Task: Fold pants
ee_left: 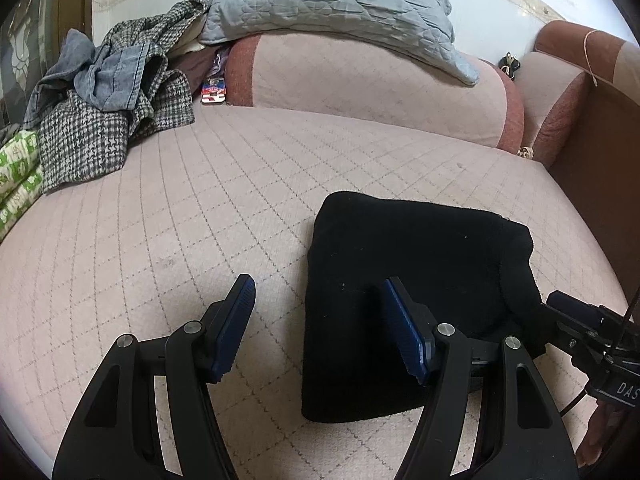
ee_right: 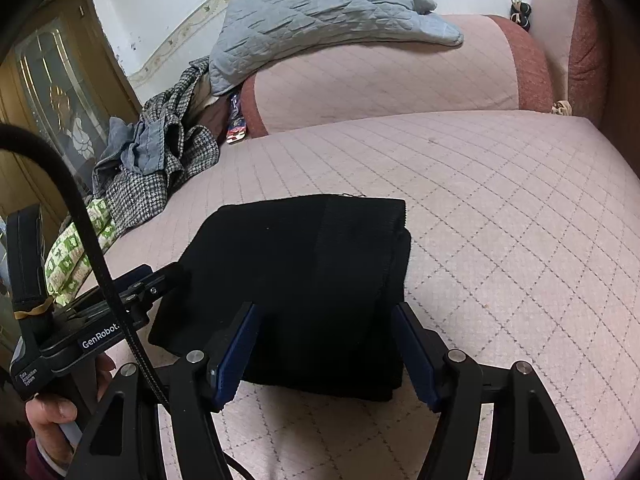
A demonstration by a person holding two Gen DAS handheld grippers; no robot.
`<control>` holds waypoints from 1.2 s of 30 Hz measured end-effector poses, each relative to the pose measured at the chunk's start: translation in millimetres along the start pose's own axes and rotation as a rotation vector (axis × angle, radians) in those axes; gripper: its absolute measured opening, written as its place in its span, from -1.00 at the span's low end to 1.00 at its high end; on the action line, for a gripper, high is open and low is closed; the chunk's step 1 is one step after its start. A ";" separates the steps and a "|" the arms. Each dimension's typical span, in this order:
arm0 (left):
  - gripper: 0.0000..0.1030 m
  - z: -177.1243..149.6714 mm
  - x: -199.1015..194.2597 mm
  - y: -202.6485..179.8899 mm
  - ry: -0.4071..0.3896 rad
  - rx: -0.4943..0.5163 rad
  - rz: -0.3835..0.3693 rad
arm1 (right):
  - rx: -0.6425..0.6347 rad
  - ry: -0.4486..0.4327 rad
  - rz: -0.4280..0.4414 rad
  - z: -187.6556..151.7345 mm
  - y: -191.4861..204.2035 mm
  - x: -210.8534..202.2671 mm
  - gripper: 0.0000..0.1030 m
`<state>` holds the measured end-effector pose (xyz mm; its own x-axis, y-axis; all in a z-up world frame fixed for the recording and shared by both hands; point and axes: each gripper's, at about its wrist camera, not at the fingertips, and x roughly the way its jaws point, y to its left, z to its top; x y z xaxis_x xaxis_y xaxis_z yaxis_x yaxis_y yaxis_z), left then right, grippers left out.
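The black pants (ee_left: 412, 300) lie folded into a compact rectangle on the pink quilted sofa seat (ee_left: 180, 220). They also show in the right wrist view (ee_right: 308, 280). My left gripper (ee_left: 320, 320) is open and empty, just above the pants' left edge, with one finger over the seat and one over the fabric. My right gripper (ee_right: 326, 344) is open and empty, its fingers standing either side of the near edge of the pants. Each gripper shows in the other's view, the right one (ee_left: 592, 332) and the left one (ee_right: 120, 300).
A heap of houndstooth and denim clothes (ee_left: 104, 112) lies at the seat's far left. A grey quilted pillow (ee_left: 340, 8) rests on the sofa backrest (ee_left: 380, 88). A green patterned bundle (ee_left: 16, 172) sits at the left edge. The armrest (ee_left: 568, 92) is at the right.
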<state>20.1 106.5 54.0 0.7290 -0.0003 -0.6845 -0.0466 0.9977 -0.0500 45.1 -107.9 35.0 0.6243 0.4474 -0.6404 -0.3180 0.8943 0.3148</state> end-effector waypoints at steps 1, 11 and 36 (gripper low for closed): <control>0.30 0.3 -0.3 -0.3 -0.004 0.004 0.003 | -0.004 -0.001 0.000 -0.9 1.0 -0.6 0.28; 0.30 -1.4 -12.3 -4.8 -0.052 0.059 0.059 | 0.009 -0.007 0.000 -7.1 1.3 -9.9 0.28; 0.30 -17.1 -45.0 -6.6 -0.089 0.036 0.046 | -0.099 -0.018 0.007 -26.6 41.7 -36.5 0.28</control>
<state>-24.1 98.8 72.7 0.7848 0.0496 -0.6177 -0.0575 0.9983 0.0070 -10.0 -87.2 52.9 0.6340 0.4543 -0.6258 -0.3907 0.8866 0.2477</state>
